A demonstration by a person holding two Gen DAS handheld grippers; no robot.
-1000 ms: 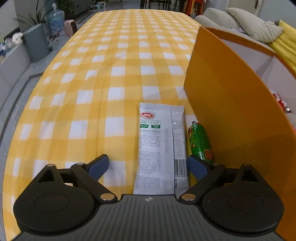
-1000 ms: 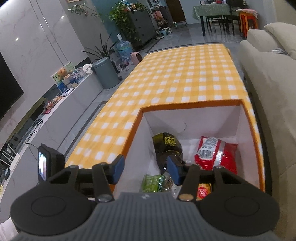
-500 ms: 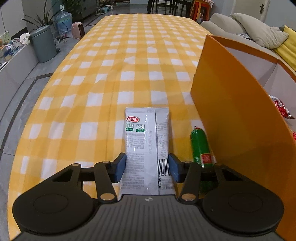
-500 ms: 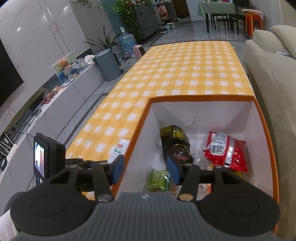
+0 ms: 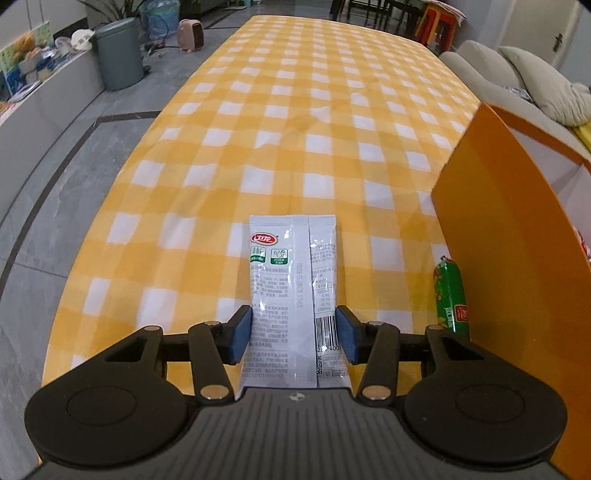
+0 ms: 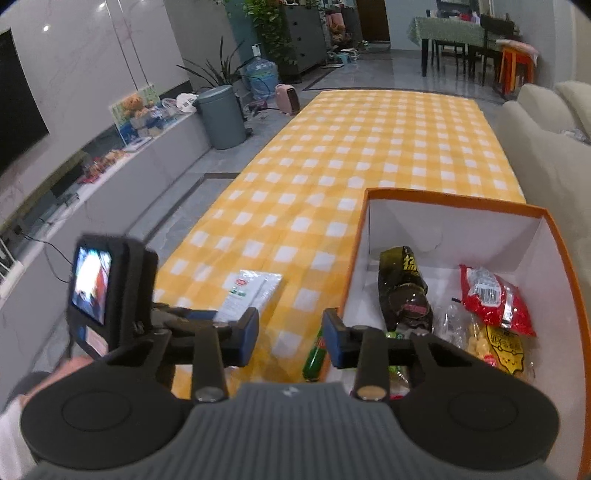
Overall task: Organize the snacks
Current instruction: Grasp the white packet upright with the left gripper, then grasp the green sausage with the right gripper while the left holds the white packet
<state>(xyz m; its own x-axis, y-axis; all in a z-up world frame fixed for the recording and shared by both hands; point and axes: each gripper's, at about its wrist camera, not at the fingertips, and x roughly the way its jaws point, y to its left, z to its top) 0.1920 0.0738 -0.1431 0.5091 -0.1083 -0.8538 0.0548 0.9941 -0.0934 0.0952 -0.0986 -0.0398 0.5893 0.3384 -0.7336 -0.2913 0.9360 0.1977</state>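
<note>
Gripping white packet (image 5: 293, 295), left claw (image 5: 294, 334); box contents (image 6: 495, 299) right-view only.

We list, ahead of the fingers and running far forward, a yellow-and-white checked tablecloth (image 5: 314, 122). Well off to the left of the fingers, on the grey floor: a grey-green waste bin (image 6: 221, 116), a blue water jug (image 6: 263, 78) behind it, a small pink appliance (image 6: 288, 99) beside those. Along the left wall we note a low grey ledge (image 6: 122, 162) bearing a teddy-bear picture (image 6: 136, 109). Far ahead: a dark drawer cabinet (image 6: 308, 35) with plants, a dining table (image 6: 450, 31) with chairs. To the right: a beige sofa (image 6: 546, 147).
</note>
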